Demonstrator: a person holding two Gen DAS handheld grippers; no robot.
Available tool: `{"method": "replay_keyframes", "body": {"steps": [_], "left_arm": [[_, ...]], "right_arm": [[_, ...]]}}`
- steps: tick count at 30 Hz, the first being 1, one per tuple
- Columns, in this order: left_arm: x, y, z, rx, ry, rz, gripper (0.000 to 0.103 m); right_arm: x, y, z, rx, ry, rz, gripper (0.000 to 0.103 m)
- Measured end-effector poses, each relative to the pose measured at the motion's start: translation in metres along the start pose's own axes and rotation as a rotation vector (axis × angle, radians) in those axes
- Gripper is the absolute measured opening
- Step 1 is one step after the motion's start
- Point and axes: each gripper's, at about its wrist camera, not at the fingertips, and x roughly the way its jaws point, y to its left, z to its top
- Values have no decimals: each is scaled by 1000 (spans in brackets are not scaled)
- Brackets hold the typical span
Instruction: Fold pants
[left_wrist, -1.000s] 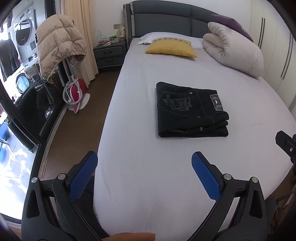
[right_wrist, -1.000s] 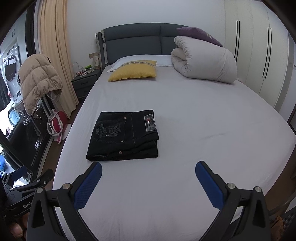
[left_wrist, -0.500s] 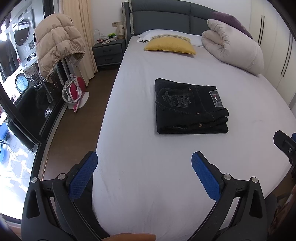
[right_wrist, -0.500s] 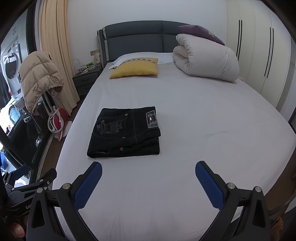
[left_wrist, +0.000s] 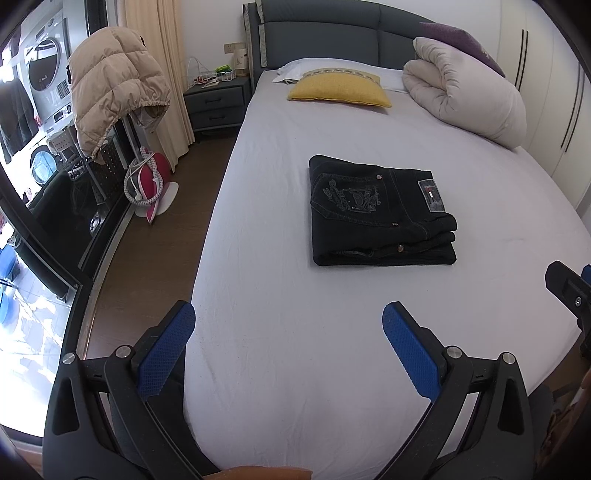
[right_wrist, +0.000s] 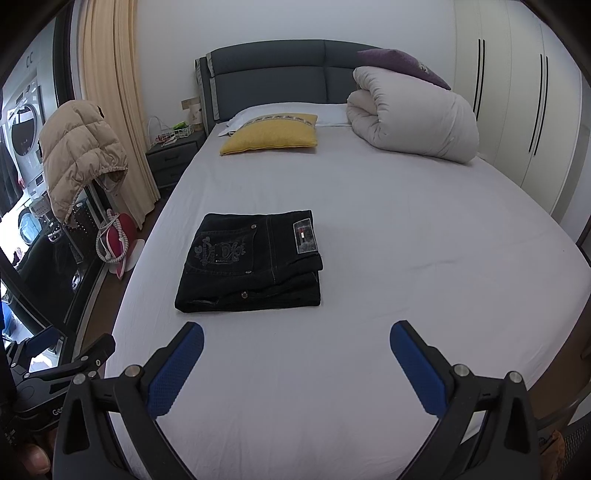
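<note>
Black jeans (left_wrist: 376, 212) lie folded in a neat rectangle on the white bed sheet (left_wrist: 295, 332), back pocket and label facing up; they also show in the right wrist view (right_wrist: 255, 262). My left gripper (left_wrist: 288, 325) is open and empty, held over the foot of the bed, well short of the jeans. My right gripper (right_wrist: 295, 343) is open and empty, also short of the jeans and a little to their right. The right gripper's tip shows at the left view's right edge (left_wrist: 569, 291).
A yellow pillow (right_wrist: 271, 134) and a rolled white duvet (right_wrist: 413, 114) lie at the head of the bed. A nightstand (left_wrist: 216, 103), a beige jacket on a rack (left_wrist: 110, 85) and a red-and-white object (left_wrist: 149, 181) stand on the floor to the left.
Both grippers have pulled back slightly and tilted; the view of the bed shifted a little. The jeans have not moved and both grippers stay open.
</note>
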Motion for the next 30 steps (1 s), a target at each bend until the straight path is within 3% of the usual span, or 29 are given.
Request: {"method": "replay_keyframes", "body": {"steps": [30], "left_arm": [[2, 0, -4, 0, 6, -3, 103]], "right_arm": [[2, 1, -6, -7, 7, 3, 103]]}}
